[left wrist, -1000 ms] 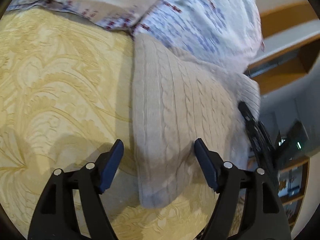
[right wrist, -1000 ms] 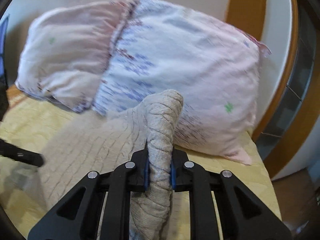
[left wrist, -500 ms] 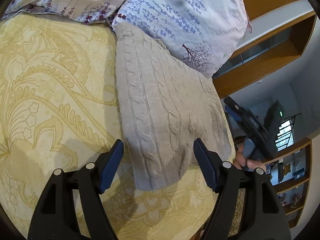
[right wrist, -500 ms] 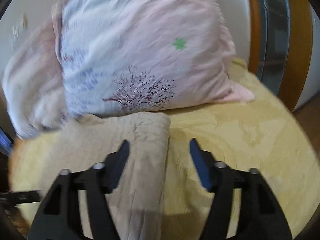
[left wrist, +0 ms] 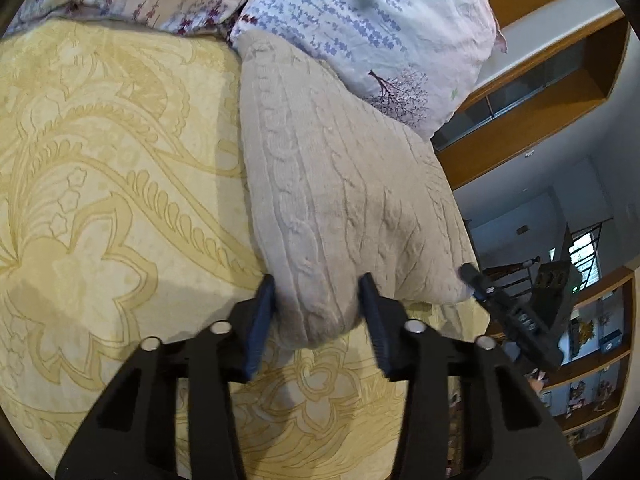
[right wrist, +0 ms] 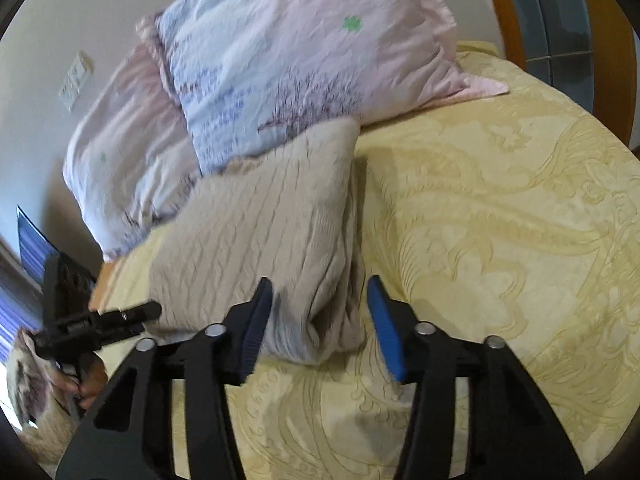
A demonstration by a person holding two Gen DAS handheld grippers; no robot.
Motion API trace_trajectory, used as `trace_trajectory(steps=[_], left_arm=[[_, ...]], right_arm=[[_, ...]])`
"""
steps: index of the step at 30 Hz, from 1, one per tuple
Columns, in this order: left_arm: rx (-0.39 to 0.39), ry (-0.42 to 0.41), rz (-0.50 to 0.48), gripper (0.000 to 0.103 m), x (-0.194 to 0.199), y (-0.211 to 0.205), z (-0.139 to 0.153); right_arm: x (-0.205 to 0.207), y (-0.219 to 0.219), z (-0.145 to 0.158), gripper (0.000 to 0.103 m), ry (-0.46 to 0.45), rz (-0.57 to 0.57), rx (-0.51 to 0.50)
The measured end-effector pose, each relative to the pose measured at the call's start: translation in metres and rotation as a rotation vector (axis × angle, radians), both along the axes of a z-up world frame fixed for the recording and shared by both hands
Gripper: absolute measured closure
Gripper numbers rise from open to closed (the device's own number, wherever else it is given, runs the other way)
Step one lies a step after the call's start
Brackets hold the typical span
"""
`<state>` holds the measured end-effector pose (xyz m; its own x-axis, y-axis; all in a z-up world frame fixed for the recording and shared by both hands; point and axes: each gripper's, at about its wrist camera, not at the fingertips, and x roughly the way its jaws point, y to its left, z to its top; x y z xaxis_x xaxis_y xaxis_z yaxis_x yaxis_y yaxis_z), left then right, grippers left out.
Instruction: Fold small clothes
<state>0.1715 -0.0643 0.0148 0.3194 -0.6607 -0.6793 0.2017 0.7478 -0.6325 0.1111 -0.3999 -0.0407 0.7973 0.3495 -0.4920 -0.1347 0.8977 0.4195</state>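
Note:
A beige cable-knit sweater (left wrist: pixel 340 184) lies folded on the yellow patterned bedspread (left wrist: pixel 100 200), its far end against the pillows. My left gripper (left wrist: pixel 318 320) is open, its jaws straddling the sweater's near left corner. My right gripper (right wrist: pixel 320 326) is open, its jaws on either side of the sweater's (right wrist: pixel 272 232) near right corner. The right gripper also shows in the left wrist view (left wrist: pixel 516 312), and the left gripper shows in the right wrist view (right wrist: pixel 92 328).
Two floral pink and blue pillows (right wrist: pixel 280 60) lean at the head of the bed. A wooden headboard and shelving (left wrist: pixel 540 80) stand to the right. The bedspread (right wrist: pixel 500 220) spreads wide to the right of the sweater.
The right gripper let go of the sweater fold and opened, then moved back to the near right corner. The left gripper narrowed around the near left corner.

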Motion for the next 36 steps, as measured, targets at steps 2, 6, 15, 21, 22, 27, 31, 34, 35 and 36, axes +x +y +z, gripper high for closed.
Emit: trace_trajectory(steps=[2,6,15,21,22,27,31,34,35,36], left_arm=[[-0.013,0.006,-0.002,0.078,0.0,0.002,-0.002],[-0.033,-0.015,-0.019,0.084,-0.009,0.006,0.003],[-0.033,0.005,-0.021,0.08,-0.015,0.005,-0.01],[-0.011,-0.01,-0.031,0.052,-0.016,0.01,0.004],[-0.002,-0.031,-0.019,0.045,-0.014,0.014,0.011],[0.05,-0.073,0.016,0.024,0.006,0.022,0.03],[0.06,-0.05,0.024,0.021,0.027,0.017,0.029],[0.031,-0.012,0.032,0.018,0.044,0.013,0.024],[0.02,-0.002,0.036,0.018,0.048,0.012,0.021],[0.01,0.014,0.041,0.018,0.053,0.011,0.018]], right_arm=[[-0.002,0.003,-0.001,0.088,-0.014,-0.012,-0.016],[-0.024,0.0,0.018,0.094,-0.128,-0.044,-0.016],[0.002,-0.008,-0.009,0.094,0.03,-0.101,-0.06],[0.001,-0.023,0.003,0.062,0.064,-0.096,0.042],[0.001,-0.027,0.008,0.054,0.047,-0.094,0.066],[0.025,-0.031,0.025,0.043,0.047,-0.077,0.125],[0.061,-0.027,0.027,0.041,0.106,-0.042,0.158],[0.081,-0.026,0.022,0.037,0.158,-0.026,0.175],[0.087,-0.026,0.019,0.036,0.177,-0.02,0.184],[0.093,-0.027,0.016,0.036,0.199,-0.014,0.206]])
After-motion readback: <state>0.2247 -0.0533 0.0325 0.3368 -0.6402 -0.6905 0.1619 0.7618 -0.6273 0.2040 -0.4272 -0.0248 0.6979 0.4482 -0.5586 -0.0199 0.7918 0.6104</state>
